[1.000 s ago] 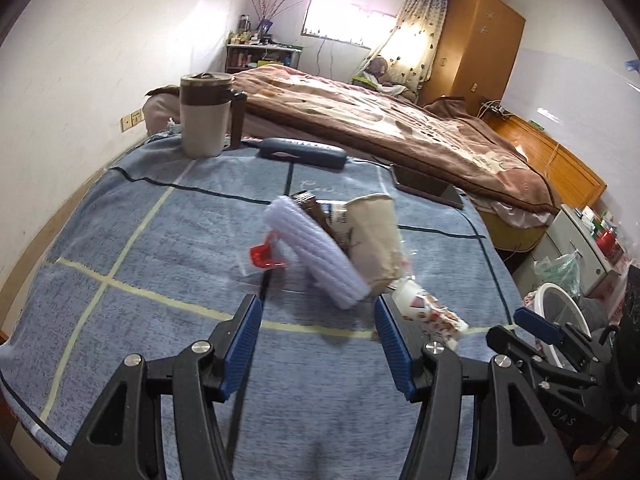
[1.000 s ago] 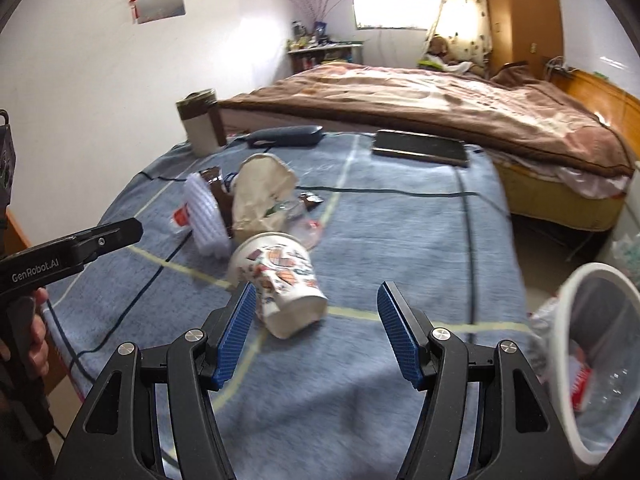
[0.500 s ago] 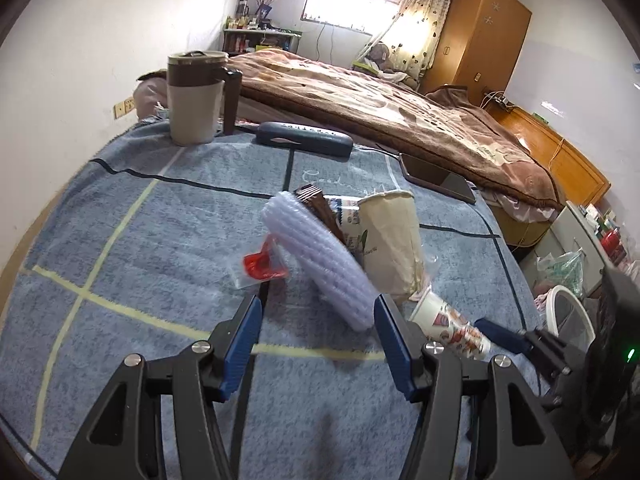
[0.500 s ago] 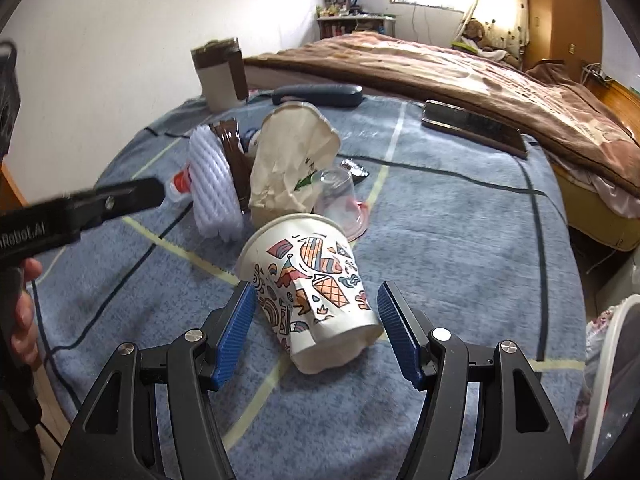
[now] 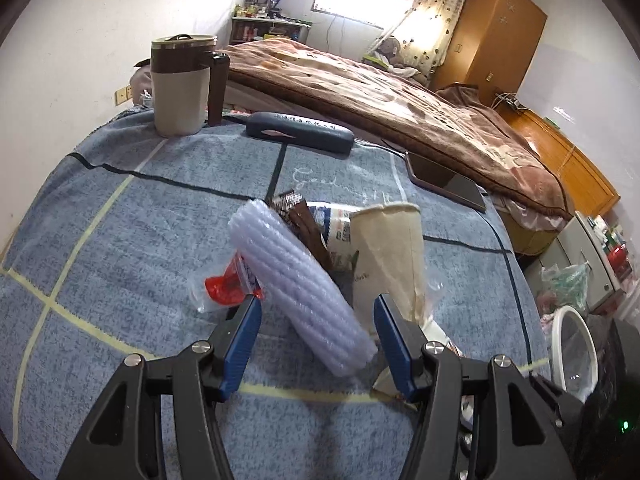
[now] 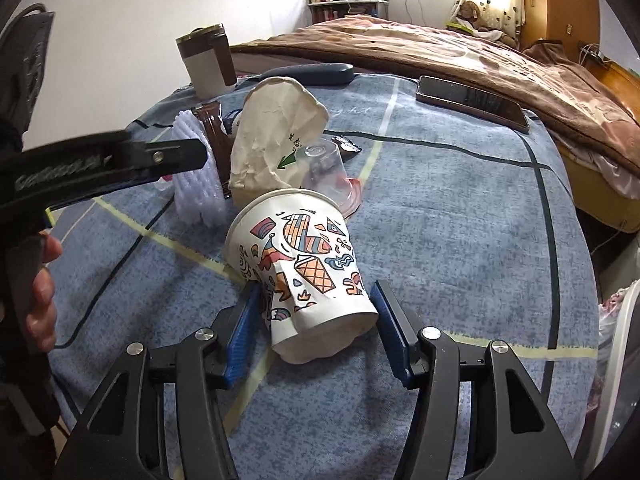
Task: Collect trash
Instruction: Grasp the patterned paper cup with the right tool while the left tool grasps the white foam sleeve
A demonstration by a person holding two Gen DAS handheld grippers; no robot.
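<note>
Right gripper closing around crumpled, tipped printed paper cup; pads barely touching.

White walls, bright curtained window, bed with brown blanket, wooden wardrobe, cluttered shelf

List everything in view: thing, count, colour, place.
Printed cup: 1, white with coloured drawings, on its side between the right fingers, dented.
Plain cup: 1, cream, crushed, in the pile behind it.
Clear cup: 1, upside down beside the plain cup.
Foam roll: 1, pale lilac, between the left fingers, apart from both.
Brown wrapper: 1, behind the roll.
Red packet: 1, left of the roll.
Jug: 1, beige and brown, far corner.
Case: 1, dark blue, far edge.
Phone: 1, dark, near the bed.
Bin: 1, white rim, floor right.
Left gripper: open.
Right gripper: has just been closing around the printed cup.
</note>
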